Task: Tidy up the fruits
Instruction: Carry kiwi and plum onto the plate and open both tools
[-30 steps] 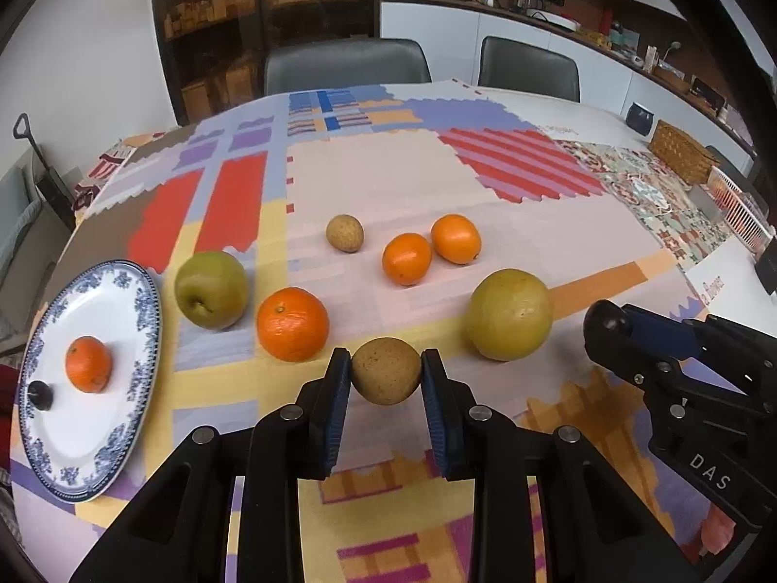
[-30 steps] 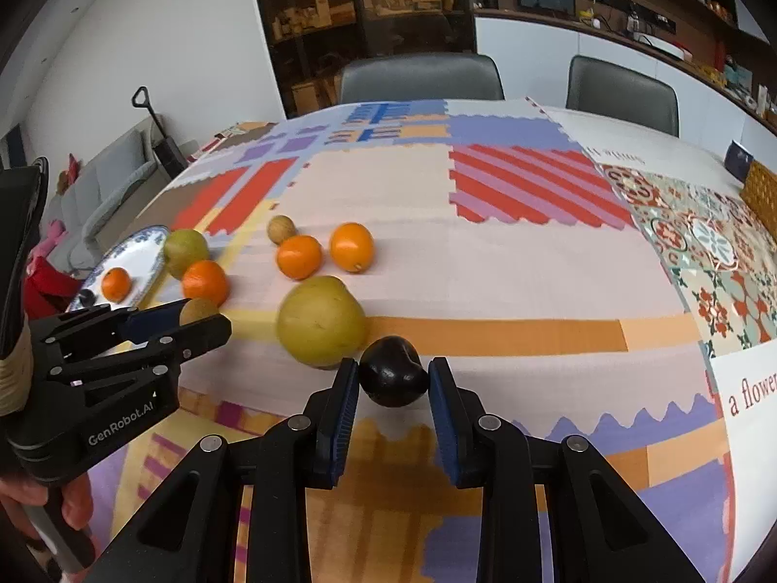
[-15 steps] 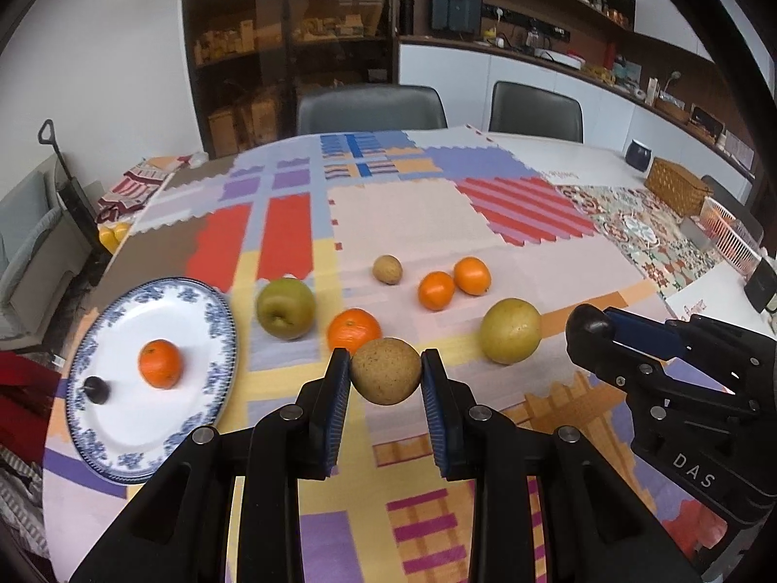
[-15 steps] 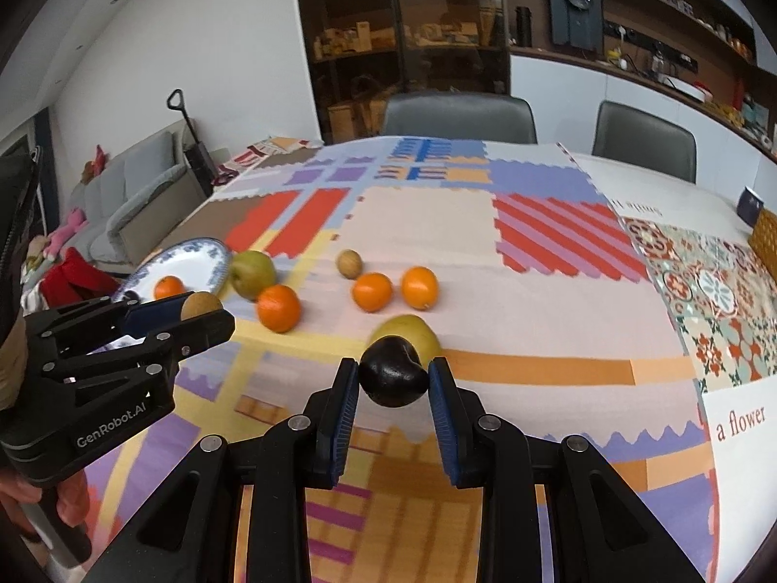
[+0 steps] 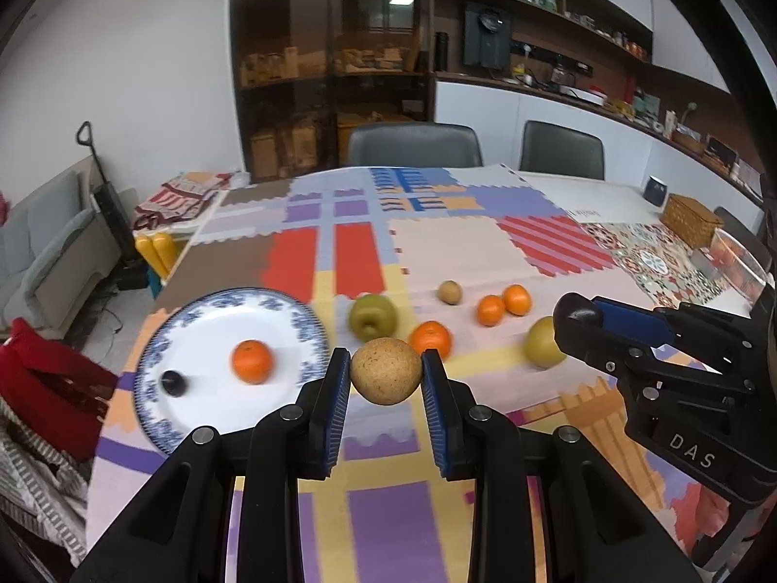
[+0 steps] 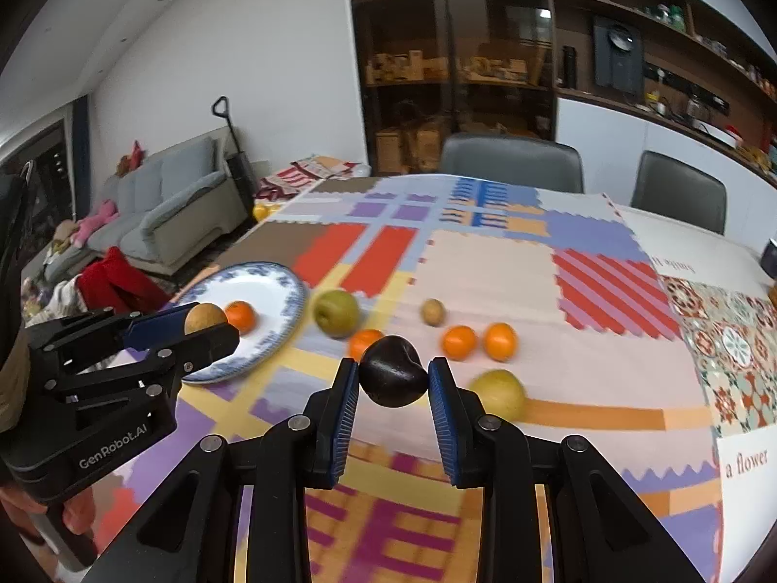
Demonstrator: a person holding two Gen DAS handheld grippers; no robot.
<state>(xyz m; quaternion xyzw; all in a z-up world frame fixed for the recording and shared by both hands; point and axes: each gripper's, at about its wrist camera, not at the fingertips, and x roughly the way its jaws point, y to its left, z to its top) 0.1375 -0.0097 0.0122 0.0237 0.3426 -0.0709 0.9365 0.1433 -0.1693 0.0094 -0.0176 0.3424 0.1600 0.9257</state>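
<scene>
The left gripper [image 5: 386, 379] is squeezed tight on a round brown fruit [image 5: 386, 378], held up in the air over the near side of the table. The right gripper [image 6: 393, 381] is pinched tight on a dark plum [image 6: 392, 378], also up off the cloth. Both look like they are going to the blue and white plate [image 5: 301, 325] on the left, because that seems to be where the fruit goes. An orange [image 5: 251, 362] and a small dark fruit [image 5: 173, 383] already sit on it. A green apple [image 5: 373, 316], more oranges and a big yellow pear [image 5: 541, 342] wait on the colorful tablecloth [image 5: 451, 248]. One gripper says "DAS", the other "GenRobot.AI". The cloth says "a flower" on the right.
</scene>
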